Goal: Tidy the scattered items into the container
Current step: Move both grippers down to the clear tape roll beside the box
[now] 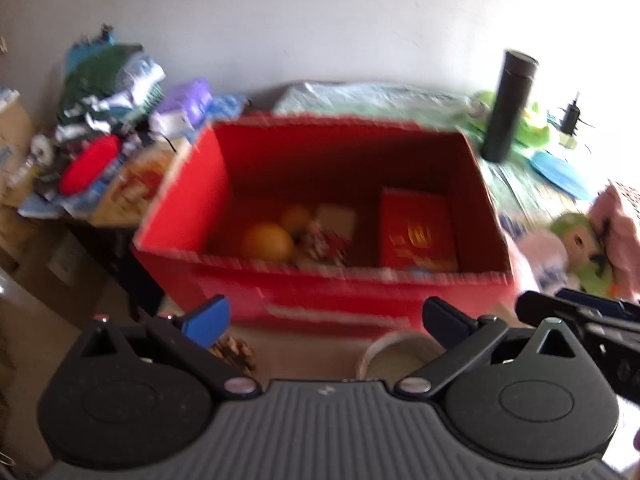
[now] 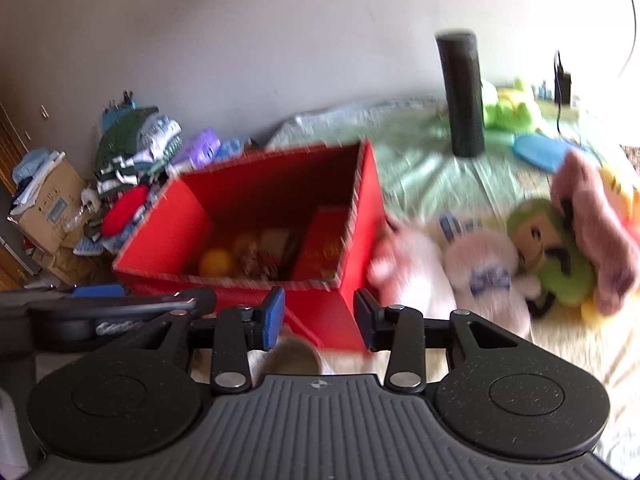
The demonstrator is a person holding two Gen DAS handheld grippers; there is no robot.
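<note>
An open red box (image 1: 208, 184) stands on a bed; it also shows in the right wrist view (image 2: 360, 216). Inside lie two oranges (image 1: 267, 241), a patterned packet (image 1: 324, 242) and a red booklet (image 1: 418, 232). My left gripper (image 1: 326, 318) is open and empty, in front of the box's near wall. A pine cone (image 1: 234, 354) and a round tape roll (image 1: 394, 354) lie below it. My right gripper (image 2: 319, 314) is open and empty at the box's near right corner, above the roll (image 2: 294, 356).
A tall dark flask (image 2: 462, 92) stands behind the box. Plush toys (image 2: 552, 248) lie to the right, a blue flat object (image 2: 538, 152) beyond them. Piled clothes and cardboard boxes (image 2: 52, 204) sit at the left. A wall is behind.
</note>
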